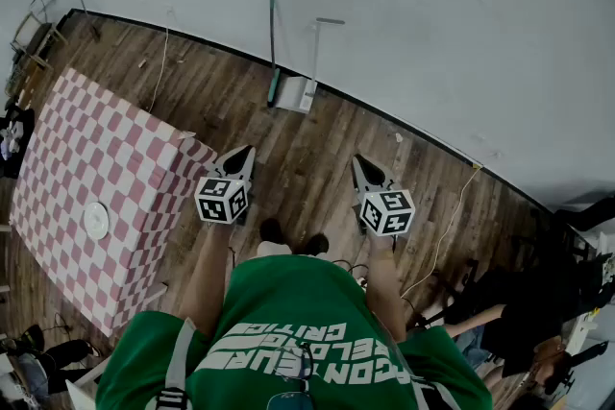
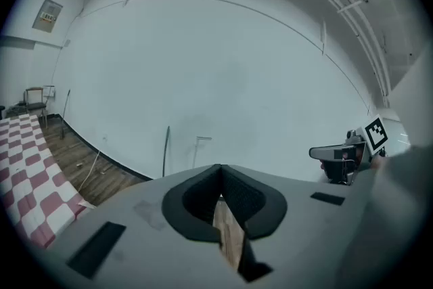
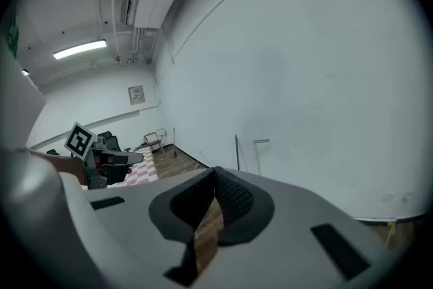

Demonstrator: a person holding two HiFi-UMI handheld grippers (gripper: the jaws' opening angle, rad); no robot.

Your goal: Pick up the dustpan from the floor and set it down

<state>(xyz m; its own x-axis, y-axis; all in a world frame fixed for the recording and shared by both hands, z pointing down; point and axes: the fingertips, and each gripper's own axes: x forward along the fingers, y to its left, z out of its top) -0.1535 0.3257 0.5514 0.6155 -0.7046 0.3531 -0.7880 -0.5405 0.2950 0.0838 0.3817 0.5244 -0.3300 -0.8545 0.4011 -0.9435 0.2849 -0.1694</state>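
L gripper (image 1: 246, 152): jaws clenched tip to tip, nothing betw them; held out over bare planks, tipped a bit down, pointing twd the wall.
R gripper (image 1: 356, 161): jaws closed too, empty; level w/ the L one, well apart from it, same tilt.
Dustpan (image 1: 300, 95): white, on the floor at the foot of the wall, tall handle upright agst the wall; ahead of both grippers, well apart from them, roughly betw their lines.
Broom (image 1: 273, 62): dark stick leaning on the wall, just left of the dustpan.
Floor (image 1: 317, 158): wood planks; bare strip runs from the person's shoes (image 1: 272, 230) straight to the dustpan.
Wall (image 1: 432, 14): plain white; dark skirting marks the floor edge.
Table (image 1: 58, 149): red/white check cloth, left of the L gripper; its near corner sits just beside that gripper in the head view, so room is tight on that side. White disc (image 1: 96, 221) on top.
Cable (image 1: 444, 230): thin, on the floor right of the R gripper, running up to the skirting.
Clutter (image 1: 538, 302): dark things along the right edge; too small to tell apart.
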